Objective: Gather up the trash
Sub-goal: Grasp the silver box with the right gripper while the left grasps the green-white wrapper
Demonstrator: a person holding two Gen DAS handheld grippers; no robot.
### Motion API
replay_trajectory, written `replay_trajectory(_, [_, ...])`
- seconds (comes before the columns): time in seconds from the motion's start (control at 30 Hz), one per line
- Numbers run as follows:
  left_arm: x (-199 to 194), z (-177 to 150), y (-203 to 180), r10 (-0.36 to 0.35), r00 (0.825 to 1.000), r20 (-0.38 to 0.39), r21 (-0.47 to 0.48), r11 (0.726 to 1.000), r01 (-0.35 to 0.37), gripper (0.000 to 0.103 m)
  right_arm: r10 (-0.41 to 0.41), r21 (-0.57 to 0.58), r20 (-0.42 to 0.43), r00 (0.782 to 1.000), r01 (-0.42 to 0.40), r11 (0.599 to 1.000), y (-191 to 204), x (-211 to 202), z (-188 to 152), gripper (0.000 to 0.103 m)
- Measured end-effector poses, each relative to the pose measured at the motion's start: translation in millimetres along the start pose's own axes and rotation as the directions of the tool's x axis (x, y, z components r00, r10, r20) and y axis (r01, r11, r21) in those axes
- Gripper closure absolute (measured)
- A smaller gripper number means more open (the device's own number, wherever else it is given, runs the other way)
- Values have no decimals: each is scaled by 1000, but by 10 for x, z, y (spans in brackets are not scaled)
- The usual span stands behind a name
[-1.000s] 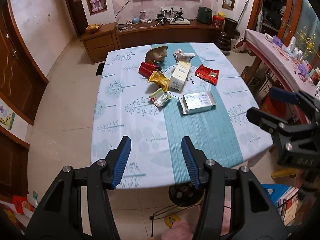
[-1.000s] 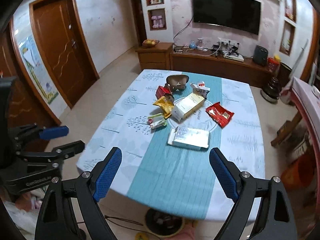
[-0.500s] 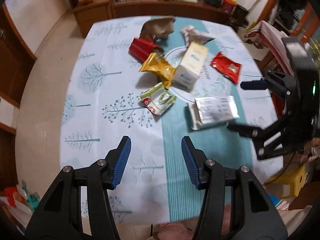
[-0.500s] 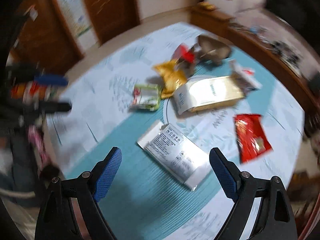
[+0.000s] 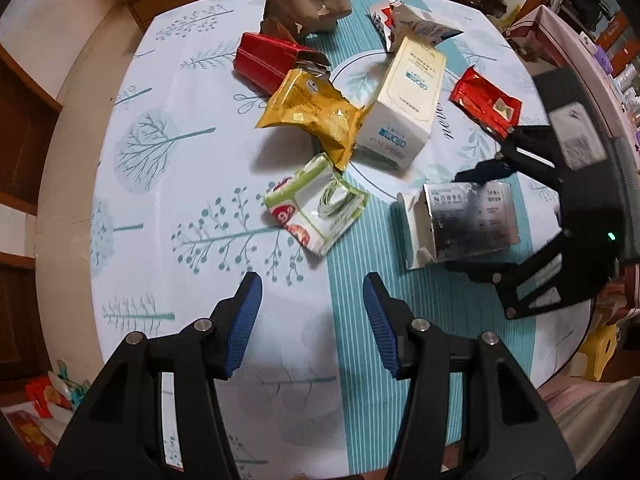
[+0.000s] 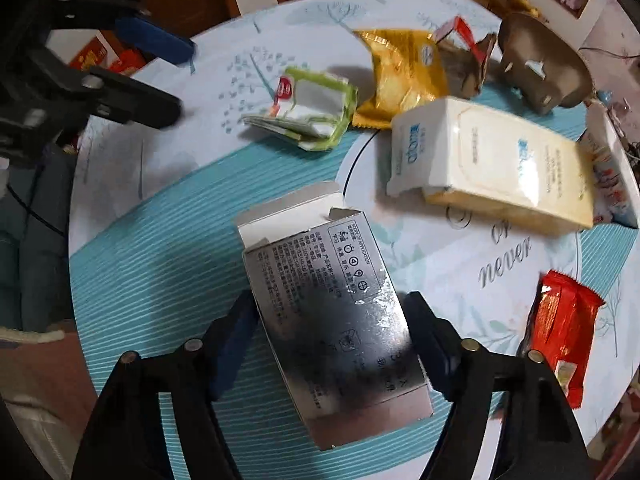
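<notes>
Around silver box (image 6: pixel 340 320) — right gripper (image 6: pixel 332 340) closing

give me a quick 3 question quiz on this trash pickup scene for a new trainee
1. True or false: the silver box lies between the right gripper fingers.
2. Which item lies nearest ahead of the left gripper? A: red wrapper B: green and white wrapper C: brown paper bowl
3. Fill in: the yellow packet leans against the white ____.

Key: 1 true; the jaws are closing around it. 2 B. 3 box.
</notes>
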State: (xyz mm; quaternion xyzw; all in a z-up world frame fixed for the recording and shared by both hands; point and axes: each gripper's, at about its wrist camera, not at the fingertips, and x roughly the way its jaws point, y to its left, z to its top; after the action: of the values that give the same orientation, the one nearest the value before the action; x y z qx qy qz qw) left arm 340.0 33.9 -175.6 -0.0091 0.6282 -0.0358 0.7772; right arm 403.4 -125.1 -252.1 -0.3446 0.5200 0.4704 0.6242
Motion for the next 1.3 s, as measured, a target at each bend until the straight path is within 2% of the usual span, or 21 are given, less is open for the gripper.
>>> replay_trajectory(0.1, [86,113,25,-5,1000,-12,-4,1000,5,54,18,35,21,1000,-19,999,-105,11,-53,31])
replay_trajectory(0.17, [136,180,45,-8,1000,-21,-2,1000,8,54,50,128,46,998,-56,990,-267,-21,-103,32])
replay_trajectory(0.3, [270,309,22,-9,999,-47,37,999,11,54,110,293,113,987,-139,946,-517,-86,-230,32])
replay_trajectory(0.43, [399,389,-47,-23,997,-78,82,996,30,54,129,386,157,979,-181,905,-650,-97,-345,32])
replay_trajectory(0.5, [469,423,-89,-33,995,-96,113,993,44,54,135,405,173,976,-196,893,-667,-103,-404,32])
replay_trajectory(0.63, [601,488,-114,-10,993,-120,148,989,28,54,149,427,185,971,-216,878,-731,-87,-490,32])
replay_trajectory(0.83, [714,586,-74,-6,991,-133,147,989,26,54,129,442,200,971,-207,873,-718,-32,-437,32])
replay_trajectory(0.93, [728,637,-53,-1,992,-129,114,993,16,54,128,443,205,970,-208,872,-717,-48,-437,32])
replay_trajectory(1.03, [724,651,-40,39,993,-113,94,995,-29,71,127,454,211,969,-213,865,-689,-113,-429,32])
replay_trajectory(1.07, [717,651,-28,42,994,-105,91,995,-33,87,128,462,215,968,-216,860,-697,-119,-448,32])
replay_trajectory(1.1, [720,644,-6,21,993,-112,74,997,-12,96,129,465,215,968,-217,858,-640,-97,-364,32])
replay_trajectory(1.3, [647,518,-49,20,997,-79,46,999,-17,97,130,492,221,967,-225,841,-548,-114,-424,32])
